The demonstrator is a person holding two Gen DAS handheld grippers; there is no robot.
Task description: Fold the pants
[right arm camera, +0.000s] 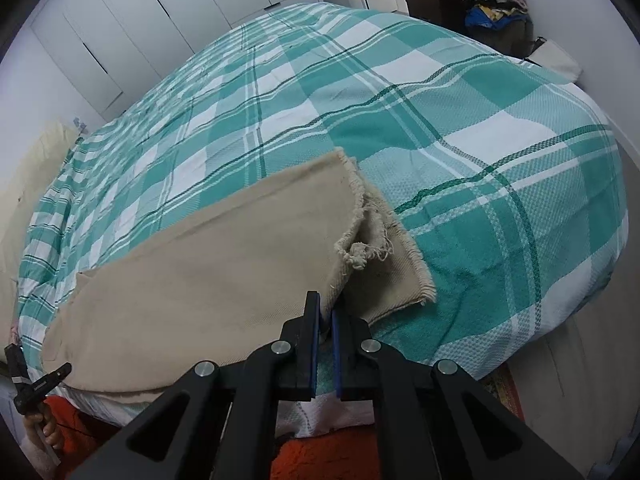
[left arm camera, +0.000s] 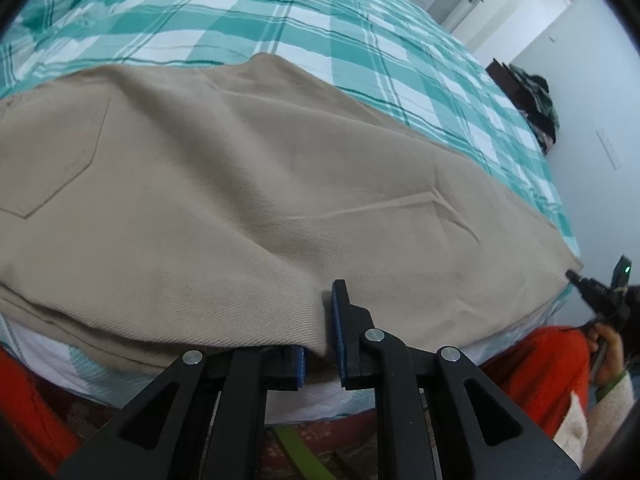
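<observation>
Beige pants [left arm camera: 240, 184] lie folded lengthwise on the green and white checked bed cover [left arm camera: 248, 12], near the front edge. A back pocket shows at the left. My left gripper [left arm camera: 322, 312] is at the near edge of the pants, its left finger under the cloth, its right finger [left arm camera: 340, 320] on top, jaws a little apart around the fabric edge. In the right wrist view the pants [right arm camera: 208, 272] end in frayed leg hems [right arm camera: 364, 240]. My right gripper [right arm camera: 325, 320] sits at the near edge by the hems, jaws nearly closed with a narrow gap, touching the cloth edge.
The bed cover [right arm camera: 460, 152] fills both views. White wardrobe doors [right arm camera: 160, 12] stand behind the bed. A dark dresser with piled clothes [right arm camera: 492, 4] is at the far right corner. The other gripper [left arm camera: 600, 292] shows at the right edge.
</observation>
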